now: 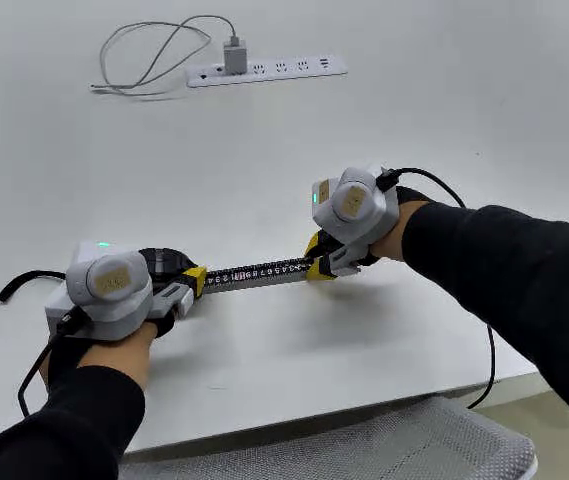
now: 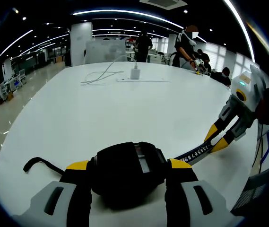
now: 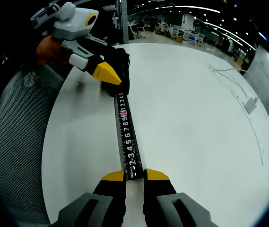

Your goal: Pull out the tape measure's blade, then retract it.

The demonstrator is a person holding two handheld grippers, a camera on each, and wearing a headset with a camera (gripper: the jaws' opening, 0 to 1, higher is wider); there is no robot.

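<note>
The left claw [image 2: 129,166] clamps the tape measure case [image 1: 167,263] on the white counter [image 1: 294,340], while the right claw [image 3: 135,176] grips the extended blade [image 3: 127,137] at its tip.

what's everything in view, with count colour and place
table: 1, white, under everything
tape measure case: 1, black, between the left claw's jaws
blade: 1, black with white numbers, stretched from case to right claw
strap: 1, black, on the table left of the case
power strip: 1, white, far side of the table
charger: 1, white with cable, plugged into the power strip
chair: 1, grey mesh, below the table's near edge
left claw: 1, grey, yellow tips, shut on the case
right claw: 1, grey, yellow tips, shut on the blade's end
sleeves: 2, black, behind the claws
</note>
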